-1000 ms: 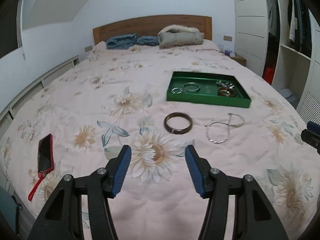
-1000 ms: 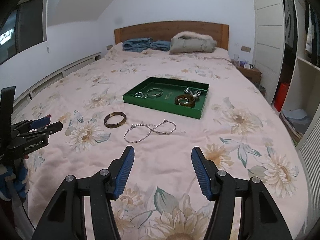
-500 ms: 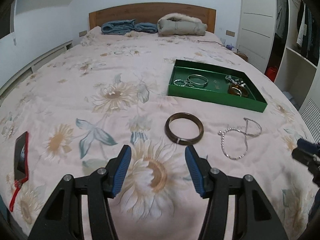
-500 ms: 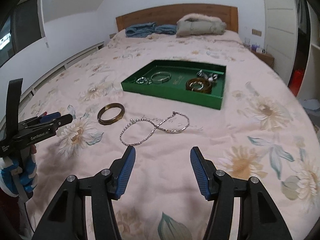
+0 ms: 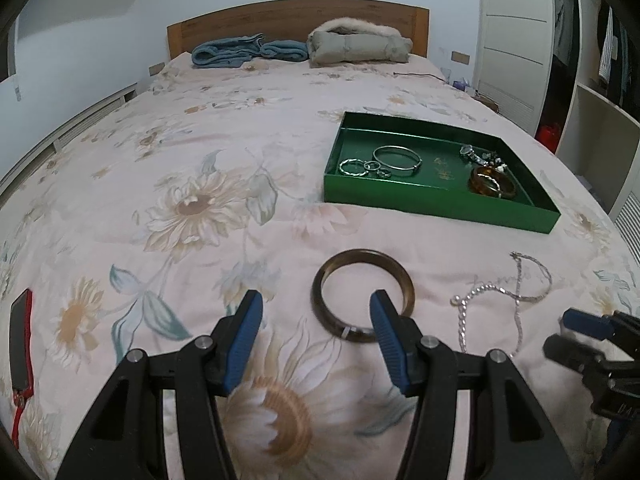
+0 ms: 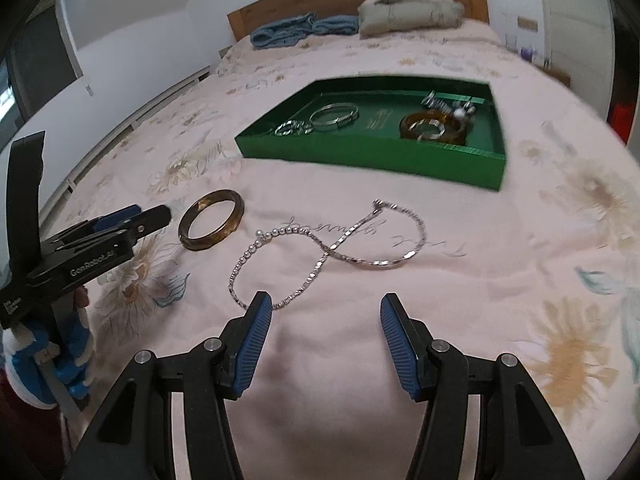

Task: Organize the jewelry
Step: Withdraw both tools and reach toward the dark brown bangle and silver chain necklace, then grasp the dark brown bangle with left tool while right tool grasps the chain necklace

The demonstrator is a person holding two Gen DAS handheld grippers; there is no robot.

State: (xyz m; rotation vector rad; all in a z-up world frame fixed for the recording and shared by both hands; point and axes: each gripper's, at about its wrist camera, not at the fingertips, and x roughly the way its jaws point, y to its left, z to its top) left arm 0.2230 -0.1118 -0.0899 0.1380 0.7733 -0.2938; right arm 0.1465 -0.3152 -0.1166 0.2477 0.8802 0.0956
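Observation:
A dark brown bangle lies on the floral bedspread, also in the right wrist view. A silver chain necklace lies to its right in a figure-eight. A green tray behind them holds silver rings, a silver bangle, an amber bangle and small pieces. My left gripper is open and empty, its right finger in front of the bangle's near rim. My right gripper is open and empty, just short of the necklace's near loop.
A red-cased phone lies at the bed's left edge. Folded blue clothes and a grey jacket sit by the wooden headboard. A wardrobe stands to the right. The tray also shows in the right view.
Both grippers have moved forward and lower toward the bed: the left one up to the brown bangle, the right one up to the necklace. Both stay open.

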